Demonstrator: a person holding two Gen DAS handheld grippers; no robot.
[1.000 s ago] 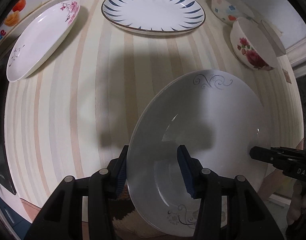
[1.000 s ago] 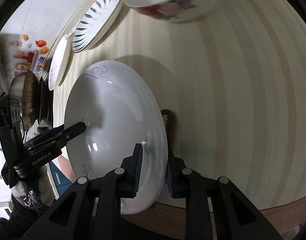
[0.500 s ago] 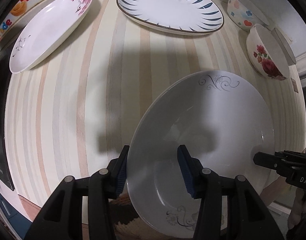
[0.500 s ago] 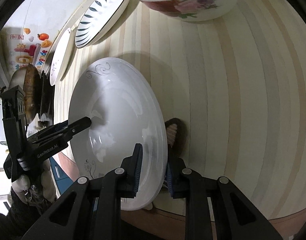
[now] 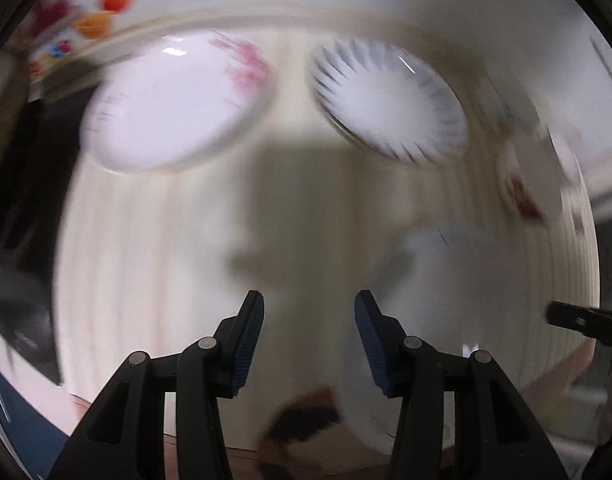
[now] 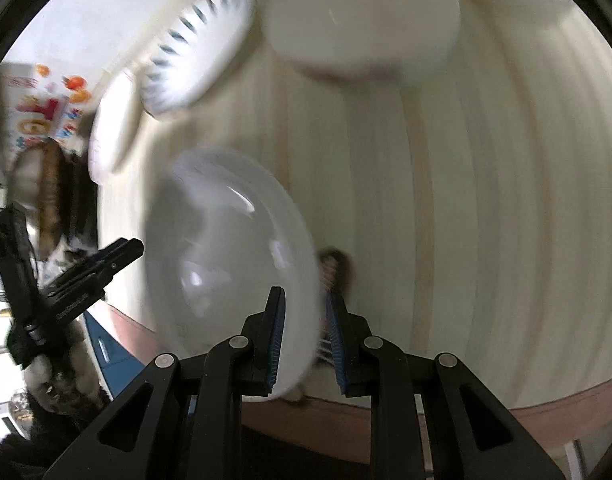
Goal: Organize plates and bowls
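My right gripper (image 6: 304, 300) is shut on the rim of a plain white plate (image 6: 226, 248), which hangs tilted over the striped table (image 6: 486, 200). In the blurred left wrist view that plate (image 5: 486, 288) lies off to the right, and the right gripper's tip (image 5: 578, 322) shows at its far edge. My left gripper (image 5: 309, 304) is open with nothing between its fingers, above bare table, and it also shows at the left of the right wrist view (image 6: 106, 260). At the back lie a pink-flowered plate (image 5: 174, 108) and a blue-petal plate (image 5: 386, 104).
A rose-patterned bowl (image 6: 362, 16) stands at the back right, another bowl beside it in blur. A brown pan (image 6: 42, 184) and dark items sit past the table's left edge. A colourful sticker (image 5: 106, 0) is on the wall. The table's front edge (image 6: 546, 396) is near.
The left gripper has come off the white plate's rim and swung left and up, so the plate is now to its right. The right gripper has lifted the plate a little.
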